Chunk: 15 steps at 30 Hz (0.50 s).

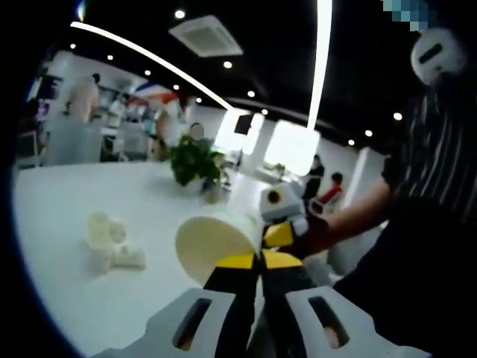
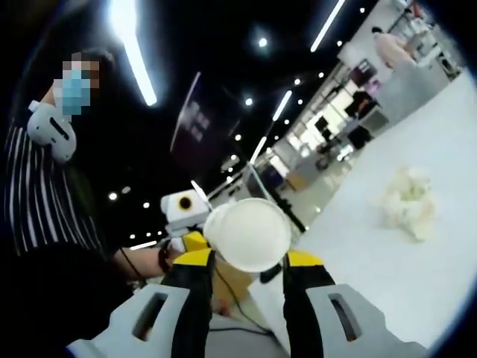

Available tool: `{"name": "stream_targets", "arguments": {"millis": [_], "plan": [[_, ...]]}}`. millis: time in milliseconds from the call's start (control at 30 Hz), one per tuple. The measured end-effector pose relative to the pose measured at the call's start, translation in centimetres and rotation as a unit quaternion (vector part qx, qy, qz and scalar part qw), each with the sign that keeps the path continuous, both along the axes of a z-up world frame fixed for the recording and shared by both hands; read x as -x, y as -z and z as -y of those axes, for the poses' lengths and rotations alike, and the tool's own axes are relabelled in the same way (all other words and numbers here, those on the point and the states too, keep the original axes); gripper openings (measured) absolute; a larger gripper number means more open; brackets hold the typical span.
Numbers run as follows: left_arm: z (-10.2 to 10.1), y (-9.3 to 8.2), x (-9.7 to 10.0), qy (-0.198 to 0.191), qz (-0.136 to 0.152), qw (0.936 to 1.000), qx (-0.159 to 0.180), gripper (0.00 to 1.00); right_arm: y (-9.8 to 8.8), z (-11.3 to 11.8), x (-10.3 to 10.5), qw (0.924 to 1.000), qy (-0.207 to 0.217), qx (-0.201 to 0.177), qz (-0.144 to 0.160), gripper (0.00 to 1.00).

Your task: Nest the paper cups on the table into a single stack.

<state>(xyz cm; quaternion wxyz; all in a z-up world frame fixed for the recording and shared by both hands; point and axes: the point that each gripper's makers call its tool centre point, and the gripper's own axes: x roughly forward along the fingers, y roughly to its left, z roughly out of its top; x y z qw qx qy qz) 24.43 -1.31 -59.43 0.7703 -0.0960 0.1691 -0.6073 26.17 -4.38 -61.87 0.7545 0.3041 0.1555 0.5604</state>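
Observation:
In the left gripper view a cream paper cup (image 1: 212, 242) lies on its side above the white table (image 1: 67, 298), its open mouth facing the camera. My left gripper (image 1: 261, 261) is shut on its wall at the rim. The right gripper (image 1: 282, 224) shows just beyond the cup, held by a hand. In the right gripper view a white paper cup (image 2: 250, 233) sits between the jaws, round end toward the camera, and my right gripper (image 2: 248, 261) is shut on it. The left gripper (image 2: 184, 212) shows behind it. Whether this is one cup or two nested I cannot tell.
Crumpled white pieces (image 1: 112, 245) (image 2: 408, 200) lie on the white table (image 2: 387, 283). A green potted plant (image 1: 195, 160) stands further back. A person in a striped top (image 1: 436, 164) stands close at the table's edge. Other people sit in the background.

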Motion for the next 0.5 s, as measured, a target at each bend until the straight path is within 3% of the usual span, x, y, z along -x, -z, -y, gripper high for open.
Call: {"name": "stream_targets", "arguments": {"millis": [500], "plan": [[0.22, 0.4, 0.07, 0.001, 0.003, 1.0, -0.007, 0.0, -0.19, 0.36, -0.15, 0.9999, 0.009, -0.002, 0.004, 0.36]]}}
